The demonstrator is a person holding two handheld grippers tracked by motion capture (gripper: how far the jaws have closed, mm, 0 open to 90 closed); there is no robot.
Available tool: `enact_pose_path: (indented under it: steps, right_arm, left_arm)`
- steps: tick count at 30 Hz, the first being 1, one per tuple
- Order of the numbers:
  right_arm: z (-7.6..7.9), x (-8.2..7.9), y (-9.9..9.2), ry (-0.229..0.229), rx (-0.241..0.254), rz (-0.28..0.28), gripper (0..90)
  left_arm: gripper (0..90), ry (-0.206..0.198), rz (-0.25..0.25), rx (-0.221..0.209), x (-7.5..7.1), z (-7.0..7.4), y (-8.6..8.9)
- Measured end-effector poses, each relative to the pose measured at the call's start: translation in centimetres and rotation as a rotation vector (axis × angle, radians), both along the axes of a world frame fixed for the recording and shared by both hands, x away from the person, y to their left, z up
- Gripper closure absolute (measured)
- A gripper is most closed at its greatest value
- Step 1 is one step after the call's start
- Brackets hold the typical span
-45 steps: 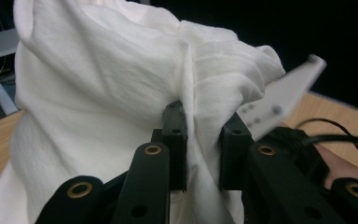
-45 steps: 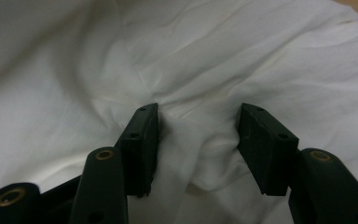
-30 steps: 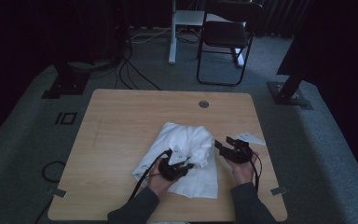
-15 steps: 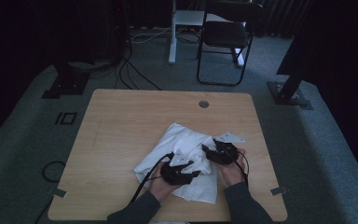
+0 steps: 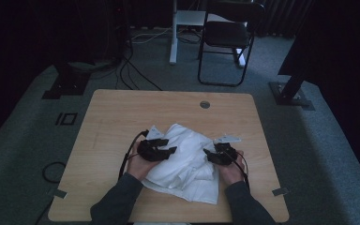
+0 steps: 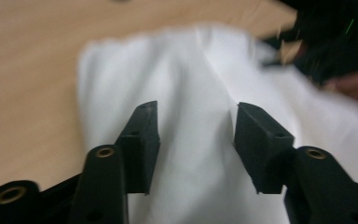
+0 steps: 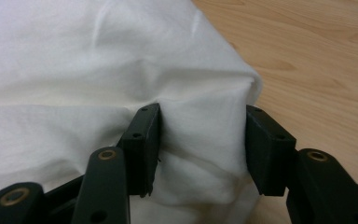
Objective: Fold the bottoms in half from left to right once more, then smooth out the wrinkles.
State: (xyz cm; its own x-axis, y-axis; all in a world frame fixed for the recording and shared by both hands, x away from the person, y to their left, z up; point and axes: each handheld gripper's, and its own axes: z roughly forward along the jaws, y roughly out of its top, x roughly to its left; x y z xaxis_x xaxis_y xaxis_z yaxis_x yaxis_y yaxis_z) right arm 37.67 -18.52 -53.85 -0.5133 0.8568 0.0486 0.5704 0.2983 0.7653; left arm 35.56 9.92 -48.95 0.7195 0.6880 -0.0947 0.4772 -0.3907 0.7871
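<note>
One white cloth (image 5: pixel 187 159) lies crumpled on the table (image 5: pixel 122 117), between the two sets of tongs and partly under both. The left tongs (image 5: pixel 171 151) hover at its left edge with the jaws apart; they have just been opening, and in the left gripper view the cloth (image 6: pixel 191 140) sits beyond and beneath the gap with neither pad pressing it. The right tongs (image 5: pixel 207 153) stand at the cloth's right edge, jaws also apart though they have just been closing; a thick fold (image 7: pixel 200 140) bulges up between them, and I judge it not yet pinched.

Likely trouble: the right jaws may shut on several layers at once, so the bundle would lift as a lump instead of spreading. The left tongs, being over a flat stretch, could close on nothing or only skim the top layer. A pull from one side alone would drag the cloth across the table.

Count: one cloth, two tongs, one table.
</note>
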Motion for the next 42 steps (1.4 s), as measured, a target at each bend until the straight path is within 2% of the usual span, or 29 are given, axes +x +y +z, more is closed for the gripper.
enact_pose_path:
  steps: [2, 8, 13, 18, 21, 26, 29, 32, 34, 36, 38, 39, 40, 42]
  right_arm:
    - [-0.1, 0.6, 0.4, 0.0, 0.003, -0.001, 50.6]
    - [0.4, 2.6, 2.2, -0.011, -0.018, 0.023, 50.9]
    - [0.4, 3.9, 3.1, -0.003, -0.014, 0.031, 50.4]
    - [0.9, 5.3, 2.8, -0.009, -0.01, 0.03, 47.3]
    - [2.2, 5.7, 1.6, -0.029, 0.014, 0.003, 46.4]
    - [5.8, 4.7, -0.5, -0.122, 0.105, -0.056, 51.8]
    - [7.1, 4.2, -0.2, -0.146, 0.112, -0.01, 55.9]
    - [6.9, 4.6, 1.2, -0.123, 0.085, 0.027, 54.2]
    - [6.0, 5.3, 2.2, -0.048, 0.055, 0.024, 47.5]
    - [4.7, 6.1, 2.9, 0.015, 0.023, 0.031, 48.6]
    - [3.6, 6.5, 3.2, 0.075, -0.042, 0.049, 68.5]
    - [3.3, 6.5, 3.1, 0.09, -0.07, 0.066, 81.5]
    - [3.2, 6.3, 2.8, 0.089, -0.085, 0.075, 85.4]
    - [3.6, 5.7, 1.7, 0.065, -0.086, 0.061, 86.2]
  left_arm:
    - [48.5, 0.004, 0.025, -0.018, -0.4, -1.0, -0.2]
    - [47.9, -0.041, 0.095, 0.012, -1.4, -2.2, -0.2]
    - [47.9, -0.061, 0.154, 0.042, -1.2, -3.4, -0.7]
    - [48.0, -0.092, 0.203, 0.087, -0.5, -3.5, -1.7]
    - [48.0, -0.106, 0.213, 0.12, 0.1, -3.7, -2.5]
    - [47.9, -0.106, 0.228, 0.112, 0.9, -3.7, -3.1]
    - [47.2, -0.111, 0.225, 0.099, 1.1, -3.7, -3.2]
    - [46.7, -0.101, 0.224, 0.08, 1.1, -3.7, -3.0]
    - [46.7, -0.096, 0.224, 0.074, 1.1, -3.8, -2.9]
    - [46.8, -0.094, 0.225, 0.074, 1.1, -3.8, -2.9]
    - [46.9, -0.091, 0.225, 0.079, 1.1, -3.9, -2.9]
    - [46.9, -0.087, 0.227, 0.078, 1.1, -3.9, -2.9]
    - [46.9, -0.085, 0.227, 0.078, 1.1, -3.9, -2.9]
    - [47.2, -0.083, 0.229, 0.079, 1.1, -4.0, -2.8]
